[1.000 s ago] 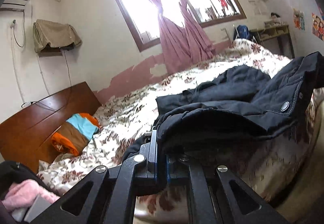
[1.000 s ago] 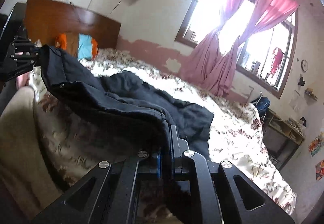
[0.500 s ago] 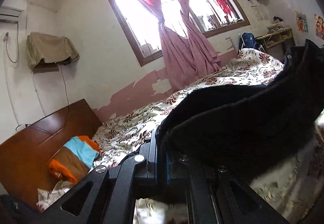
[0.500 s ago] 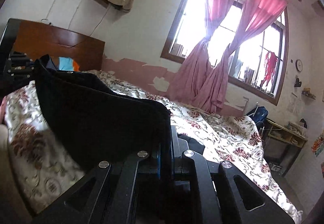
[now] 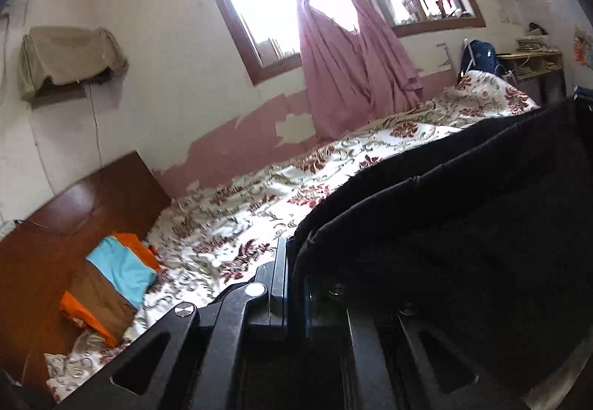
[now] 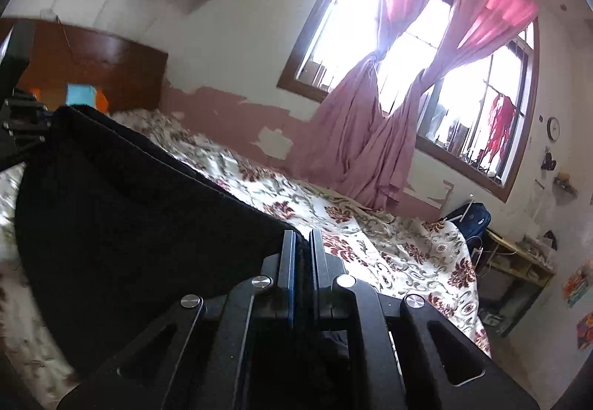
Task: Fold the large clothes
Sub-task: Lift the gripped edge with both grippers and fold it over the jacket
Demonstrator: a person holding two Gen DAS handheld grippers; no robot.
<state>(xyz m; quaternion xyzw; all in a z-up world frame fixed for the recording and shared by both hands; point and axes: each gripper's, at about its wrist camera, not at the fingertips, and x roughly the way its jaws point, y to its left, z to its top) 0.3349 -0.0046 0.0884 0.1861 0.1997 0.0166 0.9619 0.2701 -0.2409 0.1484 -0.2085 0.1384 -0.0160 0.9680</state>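
A large black jacket (image 5: 463, 225) hangs stretched between both grippers above a bed with a floral cover (image 5: 259, 210). My left gripper (image 5: 294, 262) is shut on one edge of the jacket, whose cloth fills the right of the left wrist view. My right gripper (image 6: 304, 254) is shut on the other edge, and the black jacket (image 6: 129, 217) spreads to the left in the right wrist view. At the far left of that view the left gripper (image 6: 22, 121) shows at the jacket's other end. The jacket's lower part is hidden.
A wooden headboard (image 5: 55, 225) with an orange, blue and brown folded cloth (image 5: 111, 280) stands at the bed's head. Pink curtains (image 6: 370, 136) hang at the window behind the bed. A desk (image 6: 515, 262) and blue backpack (image 6: 470, 221) stand at the foot.
Both grippers have lifted the jacket off the bed and carried it forward over the cover. The jacket now hangs taut between them instead of lying crumpled.
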